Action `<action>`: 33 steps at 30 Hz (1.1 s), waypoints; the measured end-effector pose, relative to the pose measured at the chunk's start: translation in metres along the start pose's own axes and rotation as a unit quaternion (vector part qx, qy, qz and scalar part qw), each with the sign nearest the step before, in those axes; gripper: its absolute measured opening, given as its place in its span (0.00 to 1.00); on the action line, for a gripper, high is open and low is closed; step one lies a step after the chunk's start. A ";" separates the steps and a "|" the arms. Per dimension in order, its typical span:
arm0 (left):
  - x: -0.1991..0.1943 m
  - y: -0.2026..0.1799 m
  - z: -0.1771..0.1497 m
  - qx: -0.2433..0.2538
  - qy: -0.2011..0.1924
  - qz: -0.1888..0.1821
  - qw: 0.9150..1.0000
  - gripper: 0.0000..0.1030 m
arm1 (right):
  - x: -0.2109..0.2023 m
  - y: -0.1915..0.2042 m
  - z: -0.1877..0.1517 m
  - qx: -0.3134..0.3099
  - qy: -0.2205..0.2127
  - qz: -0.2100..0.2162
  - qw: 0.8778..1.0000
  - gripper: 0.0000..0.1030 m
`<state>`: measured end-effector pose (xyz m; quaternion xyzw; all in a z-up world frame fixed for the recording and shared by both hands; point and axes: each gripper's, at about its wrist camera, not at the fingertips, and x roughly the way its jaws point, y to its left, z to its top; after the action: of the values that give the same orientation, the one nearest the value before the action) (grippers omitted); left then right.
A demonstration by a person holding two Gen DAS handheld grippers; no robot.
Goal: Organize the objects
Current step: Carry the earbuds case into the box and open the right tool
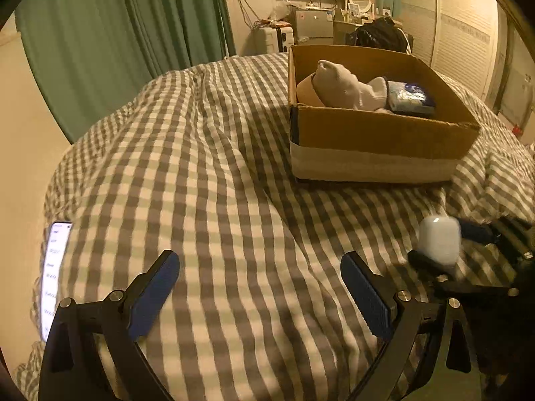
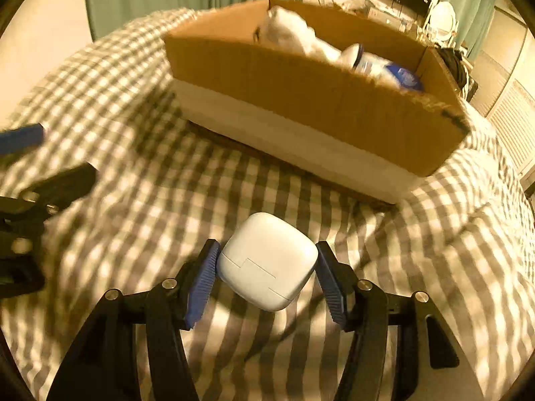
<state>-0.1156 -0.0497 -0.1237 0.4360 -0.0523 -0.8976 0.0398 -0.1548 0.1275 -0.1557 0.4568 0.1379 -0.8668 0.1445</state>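
Observation:
A white rounded case (image 2: 267,260) rests on the checked bedspread (image 2: 133,200) in the right wrist view. My right gripper (image 2: 267,245) is shut on it, one blue pad against each side. From the left wrist view the same case (image 1: 438,240) stands at the right, between that gripper's fingers (image 1: 476,230). My left gripper (image 1: 260,258) hangs open over bare bedspread, with nothing between its pads. Beyond the case sits an open cardboard box (image 2: 301,83), which holds pale socks (image 1: 341,83) and a blue and white packet (image 1: 411,97).
A phone (image 1: 53,274) with a lit screen lies at the bed's left edge. Green curtains (image 1: 117,33) hang behind the bed. Furniture, a dark bag (image 1: 381,35) and a wall screen stand far back. The bedspread is humped and wrinkled left of the box.

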 end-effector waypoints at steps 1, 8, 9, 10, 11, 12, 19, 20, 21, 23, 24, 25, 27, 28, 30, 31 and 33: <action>-0.004 0.000 -0.003 -0.001 0.000 0.003 1.000 0.97 | -0.009 0.001 -0.003 -0.002 -0.009 -0.002 1.000 0.56; -0.040 0.002 -0.018 -0.014 -0.015 0.001 1.000 0.97 | -0.071 0.004 -0.025 -0.001 -0.042 0.000 0.999 0.56; -0.045 0.000 -0.018 -0.012 -0.018 -0.001 1.000 0.97 | -0.075 0.007 -0.024 0.001 -0.045 0.002 0.999 0.56; -0.052 -0.001 -0.019 -0.009 -0.022 -0.004 1.000 0.97 | -0.079 0.009 -0.024 0.004 -0.049 0.004 0.999 0.56; -0.060 -0.003 -0.019 -0.005 -0.029 -0.007 1.000 0.97 | -0.089 0.010 -0.026 0.007 -0.053 0.006 0.999 0.56; -0.064 -0.005 -0.017 -0.003 -0.033 -0.009 0.999 0.97 | -0.094 0.010 -0.022 0.010 -0.057 0.009 0.998 0.56; -0.097 -0.011 0.000 0.001 -0.069 -0.028 0.997 0.97 | -0.138 0.005 -0.018 0.019 -0.106 0.014 0.994 0.56; -0.098 -0.011 0.005 -0.001 -0.071 -0.039 0.997 0.97 | -0.147 0.003 -0.015 0.020 -0.119 0.013 0.993 0.56; -0.099 -0.011 0.009 -0.003 -0.072 -0.046 0.996 0.97 | -0.151 0.002 -0.011 0.019 -0.127 0.012 0.992 0.56; -0.097 -0.010 0.024 -0.011 -0.070 -0.061 0.996 0.97 | -0.161 -0.002 0.001 0.014 -0.145 0.005 0.989 0.56; -0.097 -0.009 0.028 -0.012 -0.070 -0.065 0.995 0.97 | -0.165 -0.004 0.005 0.012 -0.151 0.001 0.988 0.56; -0.096 -0.009 0.036 -0.014 -0.070 -0.067 0.995 0.97 | -0.168 -0.005 0.011 0.010 -0.157 -0.002 0.988 0.56; -0.096 -0.009 0.051 -0.016 -0.075 -0.068 0.995 0.97 | -0.175 -0.012 0.026 0.009 -0.171 -0.003 0.985 0.56; -0.096 -0.009 0.060 -0.017 -0.080 -0.069 0.994 0.97 | -0.177 -0.014 0.032 0.009 -0.175 0.000 0.985 0.56; -0.097 -0.008 0.080 -0.019 -0.092 -0.069 0.993 0.97 | -0.181 -0.021 0.049 0.009 -0.186 0.003 0.982 0.56; -0.097 -0.008 0.091 -0.019 -0.100 -0.066 0.993 0.97 | -0.182 -0.024 0.059 0.006 -0.192 0.002 0.981 0.56; -0.095 -0.007 0.106 -0.017 -0.111 -0.063 0.992 0.97 | -0.182 -0.029 0.075 0.003 -0.201 -0.001 0.980 0.56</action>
<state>-0.1409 -0.0249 0.0145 0.3350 -0.0134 -0.9420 -0.0149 -0.1235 0.1494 0.0397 0.2738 0.1032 -0.9415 0.1672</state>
